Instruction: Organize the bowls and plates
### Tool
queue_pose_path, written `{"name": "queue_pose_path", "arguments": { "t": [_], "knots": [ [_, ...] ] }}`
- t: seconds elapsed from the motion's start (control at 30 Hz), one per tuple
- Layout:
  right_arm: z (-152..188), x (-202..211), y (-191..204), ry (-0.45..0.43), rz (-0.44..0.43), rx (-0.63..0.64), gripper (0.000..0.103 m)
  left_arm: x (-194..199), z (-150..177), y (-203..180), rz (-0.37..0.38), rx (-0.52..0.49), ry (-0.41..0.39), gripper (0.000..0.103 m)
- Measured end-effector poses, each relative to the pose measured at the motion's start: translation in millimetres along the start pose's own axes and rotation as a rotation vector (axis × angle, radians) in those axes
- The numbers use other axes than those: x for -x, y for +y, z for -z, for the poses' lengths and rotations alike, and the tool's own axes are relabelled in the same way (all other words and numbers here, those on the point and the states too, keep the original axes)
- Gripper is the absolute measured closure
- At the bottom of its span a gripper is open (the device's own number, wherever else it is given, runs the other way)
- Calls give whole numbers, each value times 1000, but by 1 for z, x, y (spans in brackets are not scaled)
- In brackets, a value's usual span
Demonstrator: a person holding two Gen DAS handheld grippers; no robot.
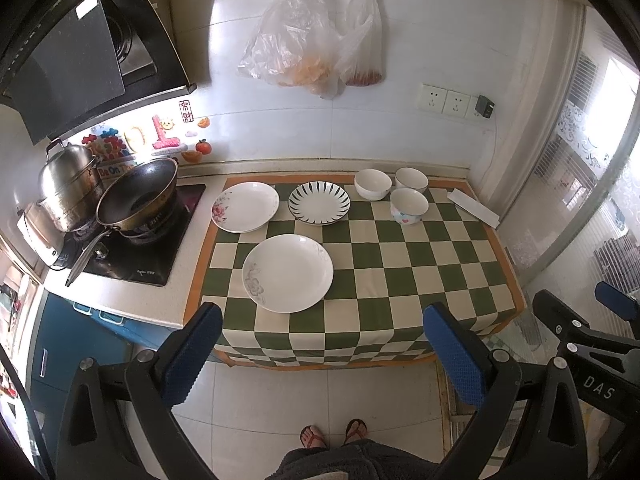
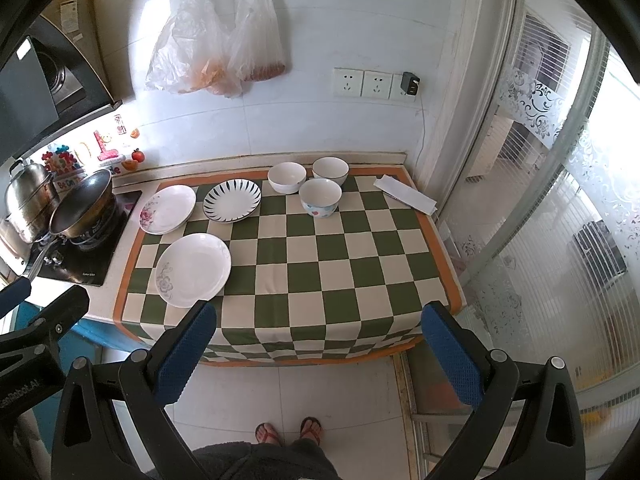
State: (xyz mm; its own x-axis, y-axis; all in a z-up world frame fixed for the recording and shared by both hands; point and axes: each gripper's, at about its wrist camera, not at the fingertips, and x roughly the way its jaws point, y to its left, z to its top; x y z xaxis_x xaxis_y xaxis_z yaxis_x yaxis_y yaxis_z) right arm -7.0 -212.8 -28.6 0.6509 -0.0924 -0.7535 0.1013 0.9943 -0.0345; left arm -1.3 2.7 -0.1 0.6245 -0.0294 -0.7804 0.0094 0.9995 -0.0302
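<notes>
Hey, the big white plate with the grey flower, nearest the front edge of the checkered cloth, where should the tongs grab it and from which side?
Grip the grey-flower plate by its raised rim at the near edge, coming in low from the front. It lies flat on the checkered cloth, so only the upturned lip offers a hold, one finger over, one under. The left tongs are open and face it most directly.

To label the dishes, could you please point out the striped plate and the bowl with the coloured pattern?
striped plate (image 1: 319,203): left wrist view, centre of its well.
patterned bowl (image 2: 320,198): right wrist view, inside of bowl.
</notes>
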Motion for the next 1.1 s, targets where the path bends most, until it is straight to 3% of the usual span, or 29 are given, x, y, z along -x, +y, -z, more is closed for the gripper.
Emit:
{"name": "queue_pose_path", "arguments": {
  "t": [0.9, 1.1],
  "knots": [
    [-8, -25, 2, 23, -17, -2, 0, -15, -7, 1, -9, 12, 10, 0],
    [-12, -53, -1, -14, -126, -8, 0, -42, -9, 12, -60, 64, -14, 0]
  ]
}}
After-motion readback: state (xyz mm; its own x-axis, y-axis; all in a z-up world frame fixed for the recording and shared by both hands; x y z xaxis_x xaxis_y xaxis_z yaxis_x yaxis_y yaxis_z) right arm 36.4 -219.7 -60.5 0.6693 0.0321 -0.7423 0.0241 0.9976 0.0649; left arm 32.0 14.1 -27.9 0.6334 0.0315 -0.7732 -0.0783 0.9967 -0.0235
